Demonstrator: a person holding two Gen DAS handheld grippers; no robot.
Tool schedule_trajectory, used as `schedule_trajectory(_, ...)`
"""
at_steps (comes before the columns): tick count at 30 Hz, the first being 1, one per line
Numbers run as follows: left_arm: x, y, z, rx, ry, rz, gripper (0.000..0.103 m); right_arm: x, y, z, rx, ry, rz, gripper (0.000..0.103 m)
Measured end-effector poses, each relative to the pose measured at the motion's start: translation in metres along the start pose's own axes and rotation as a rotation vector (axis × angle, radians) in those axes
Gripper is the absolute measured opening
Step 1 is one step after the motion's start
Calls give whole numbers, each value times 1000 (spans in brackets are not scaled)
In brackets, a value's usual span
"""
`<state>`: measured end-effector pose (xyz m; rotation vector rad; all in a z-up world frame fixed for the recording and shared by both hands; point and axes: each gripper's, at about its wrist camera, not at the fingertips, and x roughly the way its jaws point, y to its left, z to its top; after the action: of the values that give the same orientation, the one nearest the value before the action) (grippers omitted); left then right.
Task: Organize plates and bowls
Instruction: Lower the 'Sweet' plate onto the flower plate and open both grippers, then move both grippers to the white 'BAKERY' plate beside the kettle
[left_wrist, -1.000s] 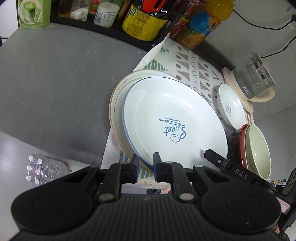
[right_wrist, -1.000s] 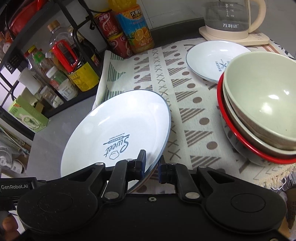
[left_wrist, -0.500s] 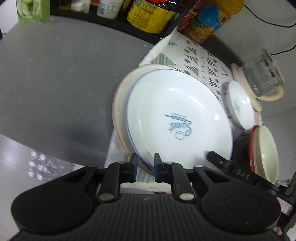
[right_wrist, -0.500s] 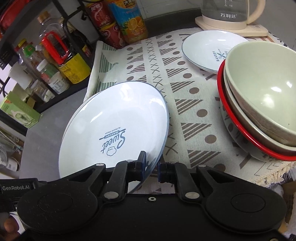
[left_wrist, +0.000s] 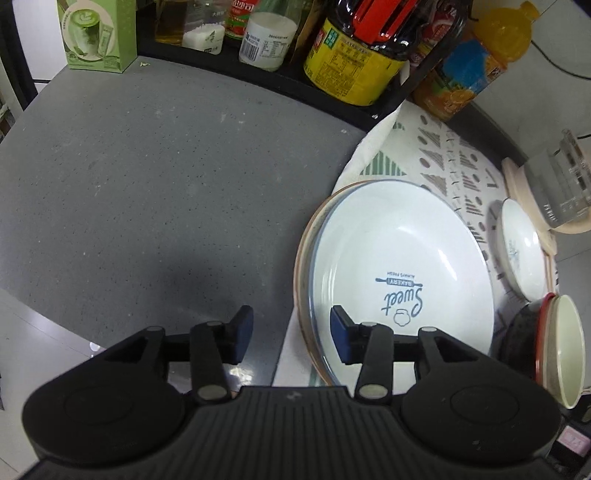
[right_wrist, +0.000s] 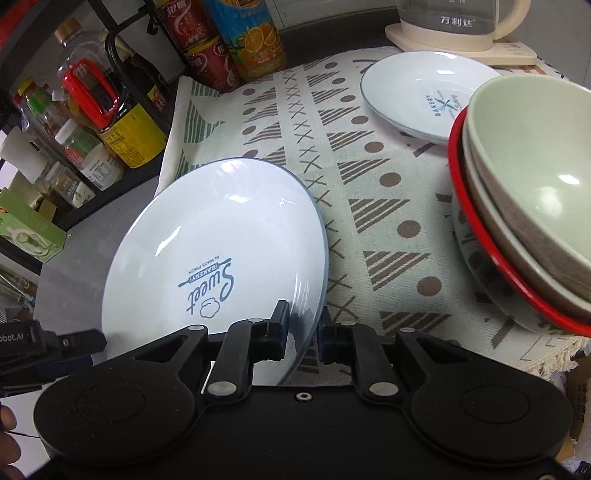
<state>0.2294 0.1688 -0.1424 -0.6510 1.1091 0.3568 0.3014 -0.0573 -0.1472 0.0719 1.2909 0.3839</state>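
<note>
The brown-rimmed plate (left_wrist: 303, 258) underneath was mostly hidden, just a sliver of rim peeking out left of the big white plate (right_wrist: 221, 258), and the stacked bowls (right_wrist: 528, 177) got cut off at the frame edge. Left gripper (left_wrist: 291, 334) was spreading apart, pads off the white plate's near rim. Right gripper (right_wrist: 301, 332) was easing open, that rim between its pads. Blue-edged plate with "Sweet Bakery" print, sitting on the patterned cloth (right_wrist: 369, 206).

Three plates are seen: two big ones (left_wrist: 402, 266) (left_wrist: 301, 258) stacked, one small (right_wrist: 417, 96). Three bowls (right_wrist: 535, 147) are stacked. One kettle (right_wrist: 461, 26) is seen.
</note>
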Motion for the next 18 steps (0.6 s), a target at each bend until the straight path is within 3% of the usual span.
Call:
schedule_trajectory(14,-6,2,2,-33,-26,-17,45,-15,2,4,-29,-25,-9,19)
schedule_trajectory(17,-14,-4,2,-9,-51,-11,59,-24,2,7,-35,-47,-8,25)
schedule_trajectory(18,-17,-6,2,1,-63,-8,64,-28,3,7,-32,-55,-5,32)
